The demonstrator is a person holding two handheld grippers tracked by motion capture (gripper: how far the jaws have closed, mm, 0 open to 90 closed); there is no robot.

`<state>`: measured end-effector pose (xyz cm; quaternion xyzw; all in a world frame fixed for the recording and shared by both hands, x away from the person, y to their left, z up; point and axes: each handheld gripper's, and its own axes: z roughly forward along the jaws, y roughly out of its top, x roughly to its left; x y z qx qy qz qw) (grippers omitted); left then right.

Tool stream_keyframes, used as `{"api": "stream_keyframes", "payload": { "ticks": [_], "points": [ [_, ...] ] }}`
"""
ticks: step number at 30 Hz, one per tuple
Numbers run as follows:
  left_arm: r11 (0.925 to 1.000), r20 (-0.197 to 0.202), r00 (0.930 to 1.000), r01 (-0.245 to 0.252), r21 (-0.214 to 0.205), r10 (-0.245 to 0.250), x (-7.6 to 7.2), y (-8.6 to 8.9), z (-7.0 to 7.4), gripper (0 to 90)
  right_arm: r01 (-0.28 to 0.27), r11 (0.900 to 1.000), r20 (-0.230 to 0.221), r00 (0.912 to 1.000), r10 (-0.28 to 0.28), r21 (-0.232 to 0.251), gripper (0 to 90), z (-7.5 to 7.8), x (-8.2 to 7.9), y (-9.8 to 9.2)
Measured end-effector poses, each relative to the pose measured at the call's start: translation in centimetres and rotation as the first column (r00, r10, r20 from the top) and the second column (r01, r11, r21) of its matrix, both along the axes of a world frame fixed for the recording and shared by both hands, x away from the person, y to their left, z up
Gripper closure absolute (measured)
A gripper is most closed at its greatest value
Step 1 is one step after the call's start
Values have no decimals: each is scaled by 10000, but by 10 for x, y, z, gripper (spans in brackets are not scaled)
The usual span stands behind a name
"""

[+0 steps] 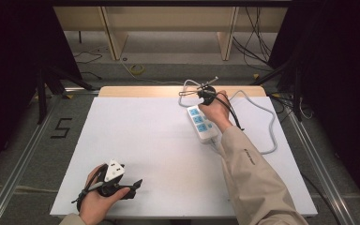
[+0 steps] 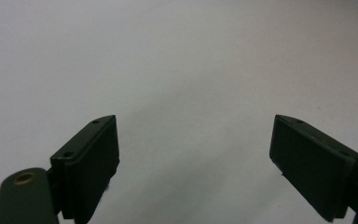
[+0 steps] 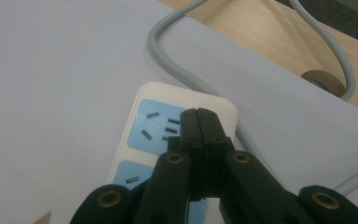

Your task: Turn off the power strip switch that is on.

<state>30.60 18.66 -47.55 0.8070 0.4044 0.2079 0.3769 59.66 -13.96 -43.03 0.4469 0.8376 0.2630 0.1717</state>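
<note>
High view first, nearest the person: the left hand [image 1: 93, 199] rests at the near left corner of the white board [image 1: 145, 154], holding the left gripper [image 1: 136, 185] low over the surface with its grey plate [image 1: 114, 170] on top. From above, its jaws are small and dark and hard to read. The left gripper view settles it: the two black jaws stand wide apart, with bare white board between them and nothing held or touched. Both jaws are cut off by the bottom edge there.

Farther along, the right sleeve [image 1: 255, 183] reaches up the right side of the board. The right hand [image 1: 215, 110] covers much of the right gripper [image 1: 205, 96] from above, so its jaws cannot be made out in that view. A black cable [image 1: 234, 115] loops off the gripper beside the wrist.

In the right gripper view the jaws are pressed together, tip against tip, with nothing seen between them. They hang over the far end of the strip [image 3: 168, 135], right above its last blue socket [image 3: 156, 126]; whether the tips touch the strip I cannot tell. The gripper's own body hides the nearer sockets.

From above, the strip [image 1: 200, 123] lies on the far right part of the board, at a slant. Its grey cord [image 1: 269, 122] loops out to the right, and its near end is hidden behind the sleeve. Past the board, a strip of bare wood [image 1: 140, 91] shows, then floor with loose cables.
</note>
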Motion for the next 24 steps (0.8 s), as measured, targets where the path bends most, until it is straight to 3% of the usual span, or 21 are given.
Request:
{"api": "stream_keyframes", "payload": {
  "ticks": [24],
  "points": [
    [10000, -3, 10000, 27, 41, -27, 0, 0, 0, 153, 138, 9998, -46, 9999, -138, -171, 900, -11, 8, -2]
  ]
}}
